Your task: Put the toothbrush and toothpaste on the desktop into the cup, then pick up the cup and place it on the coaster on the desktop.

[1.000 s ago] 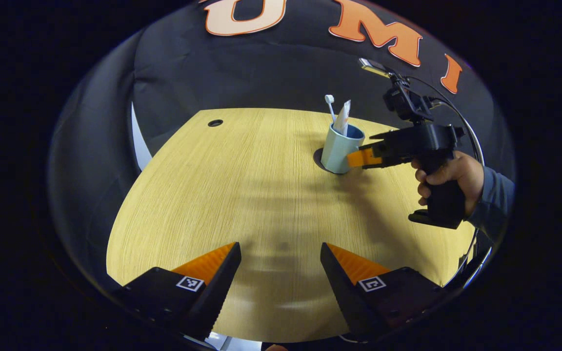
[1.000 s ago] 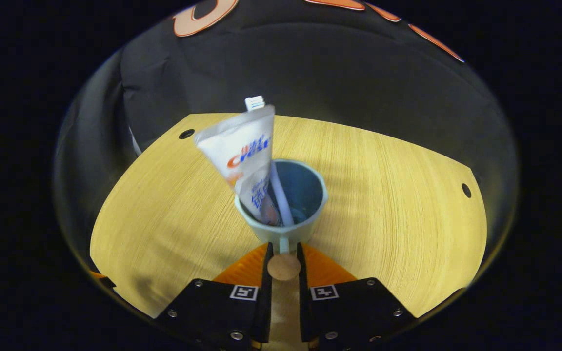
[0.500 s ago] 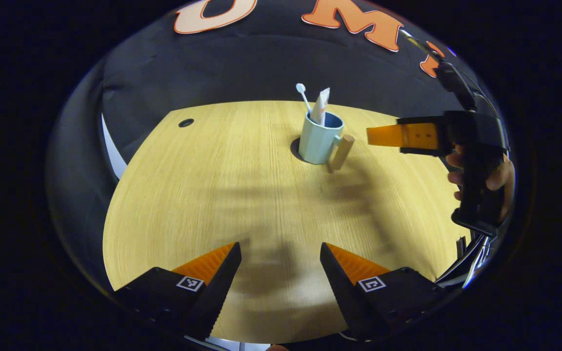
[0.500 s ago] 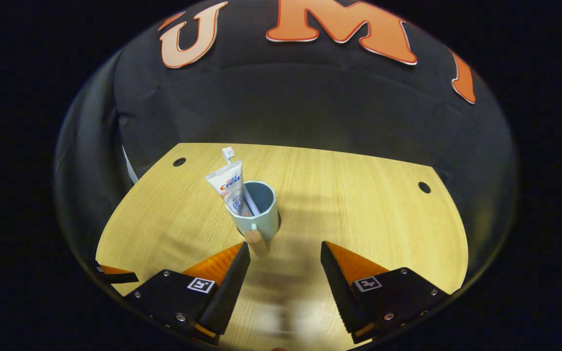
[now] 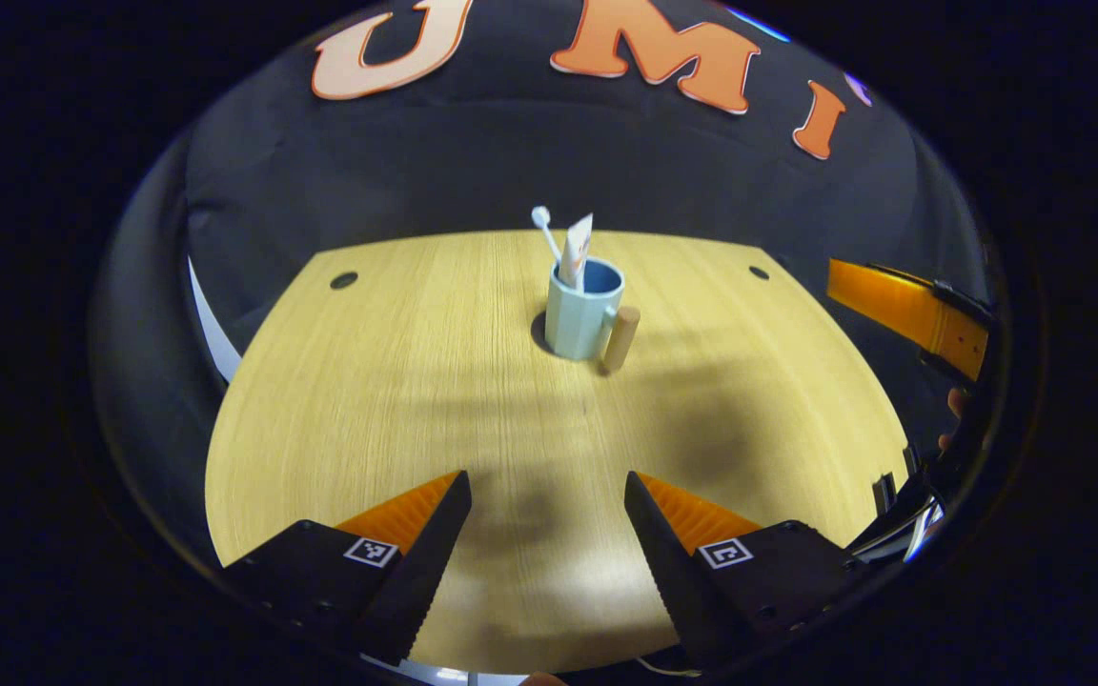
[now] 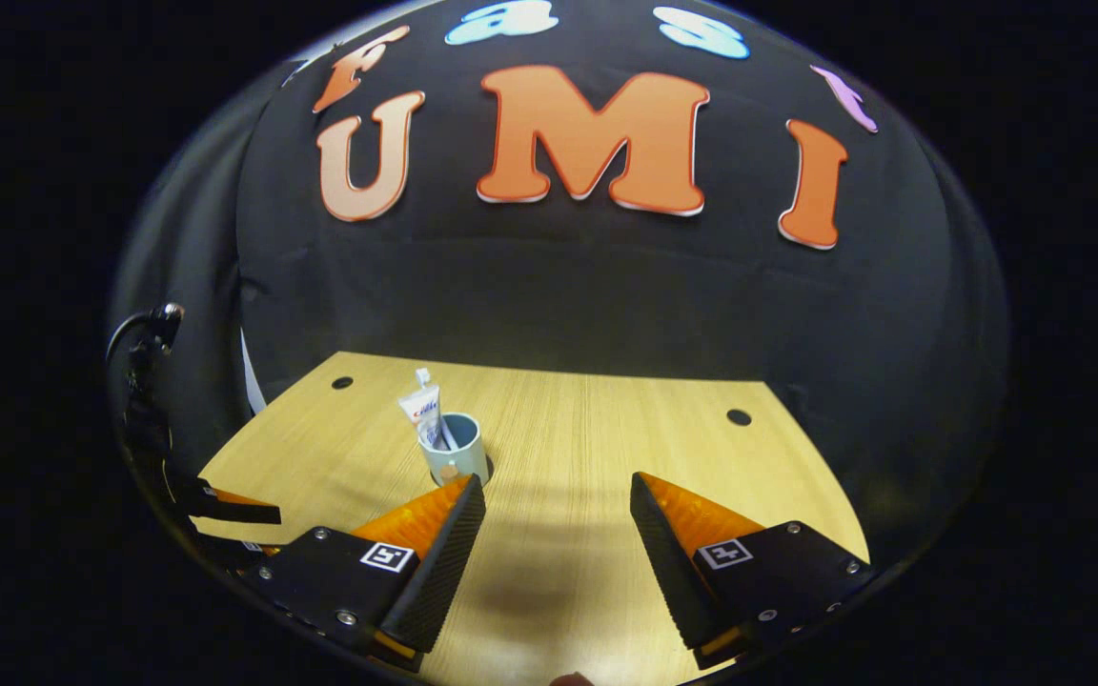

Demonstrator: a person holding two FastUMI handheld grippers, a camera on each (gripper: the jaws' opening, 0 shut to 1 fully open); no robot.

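2 claws, left claw (image 5: 544, 495) and right claw (image 6: 557, 500), open and empty, well apart from cup (image 5: 583, 314) on coaster (image 5: 541, 331); risk: bumping handle (image 5: 620, 338), tipping toothbrush (image 5: 546, 232) and toothpaste (image 5: 576, 252) out.

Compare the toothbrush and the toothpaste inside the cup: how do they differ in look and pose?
The toothbrush is a thin white stick with a small head; the toothpaste is a wide, flat tube with print. The toothbrush leans left and reaches higher; the toothpaste stands more upright. Both stand in the cup and stick out above its rim.
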